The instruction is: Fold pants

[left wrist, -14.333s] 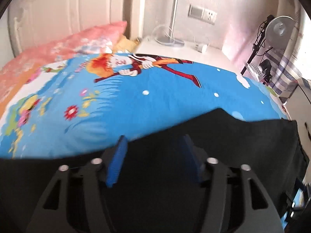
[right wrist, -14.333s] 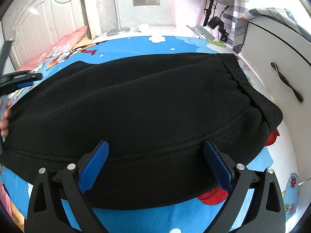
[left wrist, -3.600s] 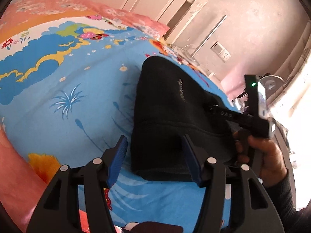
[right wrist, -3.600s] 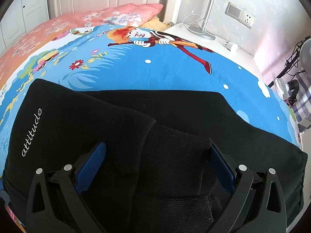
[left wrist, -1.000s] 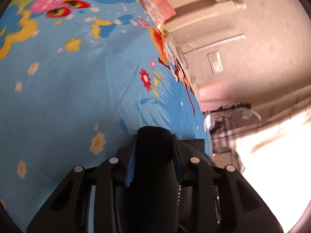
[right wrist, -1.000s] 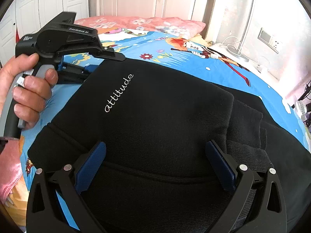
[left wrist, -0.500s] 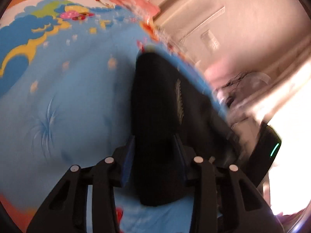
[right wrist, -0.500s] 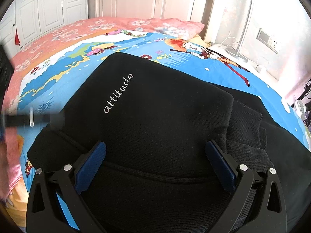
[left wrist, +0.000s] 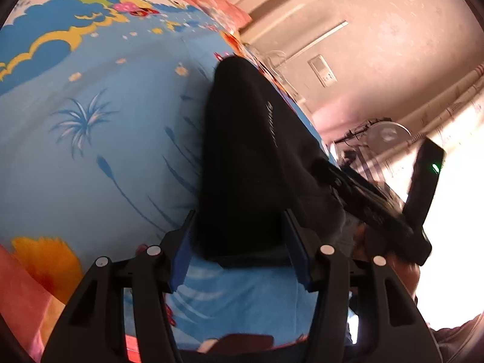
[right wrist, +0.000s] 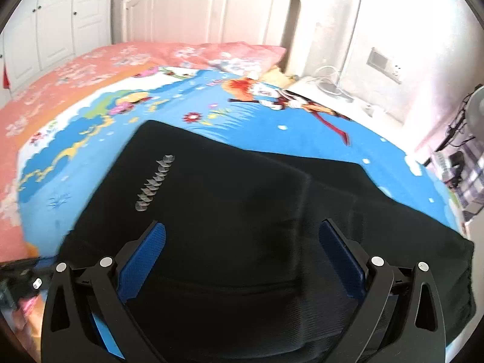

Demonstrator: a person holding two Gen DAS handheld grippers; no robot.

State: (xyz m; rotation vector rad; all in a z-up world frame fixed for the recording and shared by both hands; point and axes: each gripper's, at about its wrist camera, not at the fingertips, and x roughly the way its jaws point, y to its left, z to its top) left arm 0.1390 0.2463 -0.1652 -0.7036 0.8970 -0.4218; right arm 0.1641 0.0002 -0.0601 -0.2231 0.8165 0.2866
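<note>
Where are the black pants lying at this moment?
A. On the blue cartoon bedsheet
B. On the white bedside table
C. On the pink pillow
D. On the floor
A: the folded black pants rest on the blue cartoon bedsheet, whose blue shows around their far and left edges; the pink pillow lies apart, further back.

The left black two-finger gripper with blue pads (left wrist: 240,243) reaches forward with its jaws apart and nothing clamped. The right black two-finger gripper with blue pads (right wrist: 242,257) hangs tilted downward, jaws spread wide, gripping nothing. Right of the left jaws, a blurred hand (left wrist: 367,237) holds that right gripper's handle.
</note>
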